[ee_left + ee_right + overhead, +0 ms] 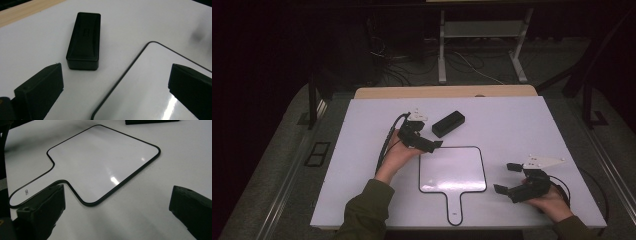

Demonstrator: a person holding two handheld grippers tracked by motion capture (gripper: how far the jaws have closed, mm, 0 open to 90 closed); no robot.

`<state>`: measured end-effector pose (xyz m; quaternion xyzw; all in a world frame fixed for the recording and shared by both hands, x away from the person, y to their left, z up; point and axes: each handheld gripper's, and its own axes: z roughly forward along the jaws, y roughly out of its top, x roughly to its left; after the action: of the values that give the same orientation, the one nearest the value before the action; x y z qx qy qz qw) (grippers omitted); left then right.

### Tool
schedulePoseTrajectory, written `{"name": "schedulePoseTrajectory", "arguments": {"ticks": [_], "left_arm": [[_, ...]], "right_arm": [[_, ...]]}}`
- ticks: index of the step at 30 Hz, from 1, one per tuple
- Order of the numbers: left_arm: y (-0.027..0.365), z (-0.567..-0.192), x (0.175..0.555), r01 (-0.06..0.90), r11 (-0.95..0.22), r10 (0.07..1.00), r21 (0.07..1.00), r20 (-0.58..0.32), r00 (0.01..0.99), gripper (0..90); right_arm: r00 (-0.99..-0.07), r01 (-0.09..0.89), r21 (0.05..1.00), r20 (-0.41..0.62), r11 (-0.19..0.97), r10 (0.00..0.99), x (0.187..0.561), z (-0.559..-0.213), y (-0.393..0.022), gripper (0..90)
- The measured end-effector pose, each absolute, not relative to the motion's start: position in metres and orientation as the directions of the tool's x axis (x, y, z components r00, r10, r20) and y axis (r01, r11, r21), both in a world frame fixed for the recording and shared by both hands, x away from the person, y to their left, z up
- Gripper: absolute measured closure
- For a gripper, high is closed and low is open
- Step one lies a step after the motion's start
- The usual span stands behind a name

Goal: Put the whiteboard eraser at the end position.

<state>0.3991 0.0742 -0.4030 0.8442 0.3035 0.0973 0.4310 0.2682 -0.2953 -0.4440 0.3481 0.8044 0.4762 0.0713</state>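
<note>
We're hovering our left gripper point(428, 141) jaws spread wide, just short of the black eraser point(448, 123) lying beside the paddle-shaped whiteboard point(453, 170). Our right gripper point(508, 178) is waiting near the whiteboard's right edge, jaws released, grasping nothing.

The person wears olive-green long sleeves, the cuffs ending at the wrists. Each hand carries a matte black tool: the left tool point(432, 145) and right tool point(506, 178) have two blocky, squared jaws, a pale grey three-cornered plate on top, and a thin black cable trailing behind.
</note>
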Motion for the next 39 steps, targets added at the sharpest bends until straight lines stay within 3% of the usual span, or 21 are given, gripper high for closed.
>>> {"name": "schedulePoseTrajectory", "arguments": {"ticks": [39], "left_arm": [[0.127, -0.412, 0.318, 0.377, -0.402, 0.616, 0.835, -0.058, 0.786, 0.0]], "right_arm": [[-0.740, 0.496, 0.816, 0.218, 0.298, 0.637, 0.268, -0.444, -0.296, 0.0]]}}
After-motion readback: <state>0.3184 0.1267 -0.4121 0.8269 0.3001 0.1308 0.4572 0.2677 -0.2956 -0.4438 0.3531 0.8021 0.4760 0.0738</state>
